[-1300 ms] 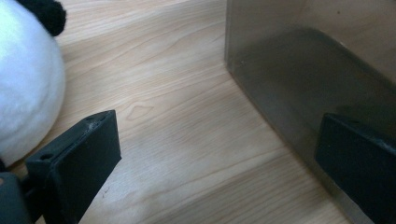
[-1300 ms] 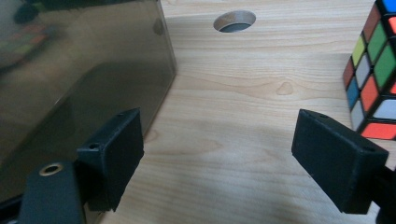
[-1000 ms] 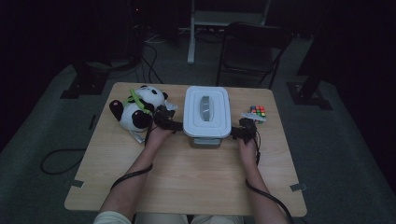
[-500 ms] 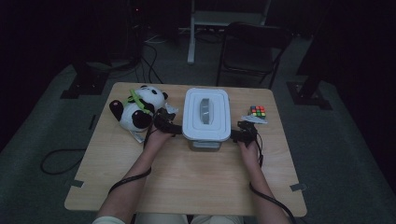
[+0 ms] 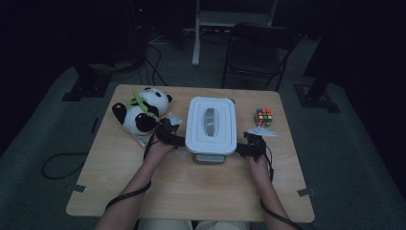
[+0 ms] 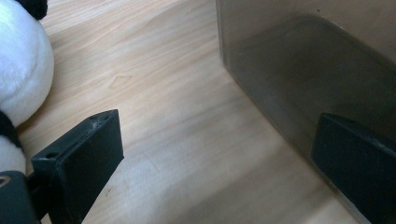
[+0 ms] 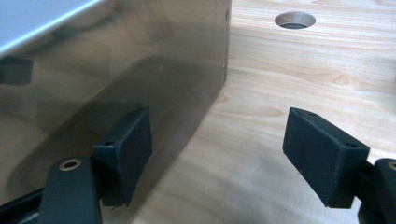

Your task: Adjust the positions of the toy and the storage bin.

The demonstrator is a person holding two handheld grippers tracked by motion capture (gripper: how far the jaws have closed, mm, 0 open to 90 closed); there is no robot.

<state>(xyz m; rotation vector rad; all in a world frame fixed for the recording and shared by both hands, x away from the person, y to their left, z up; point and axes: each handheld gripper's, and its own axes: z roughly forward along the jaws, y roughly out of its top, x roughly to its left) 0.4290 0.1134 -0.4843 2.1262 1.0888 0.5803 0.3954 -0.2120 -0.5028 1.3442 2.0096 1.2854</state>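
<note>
Sitting at the middle of the wooden table (image 5: 119,191) is the lidded storage box (image 5: 211,123), with the panda toy (image 5: 141,111) lying left and the puzzle cube (image 5: 264,117) right. Both claws are standing apart: left gripper (image 5: 178,140) and right gripper (image 5: 243,147) are flanking the box's near corners, clamping nothing.

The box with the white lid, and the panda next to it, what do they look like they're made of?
The box looks like plastic: a matte white lid over a smoky, see-through wall that gives faint reflections in the right gripper view. The panda looks like soft plush fabric, with a fuzzy white surface and black patches; its filling cannot be told. Both rest on a table with a pale wood-grain top, which may be laminate or real wood.
</note>
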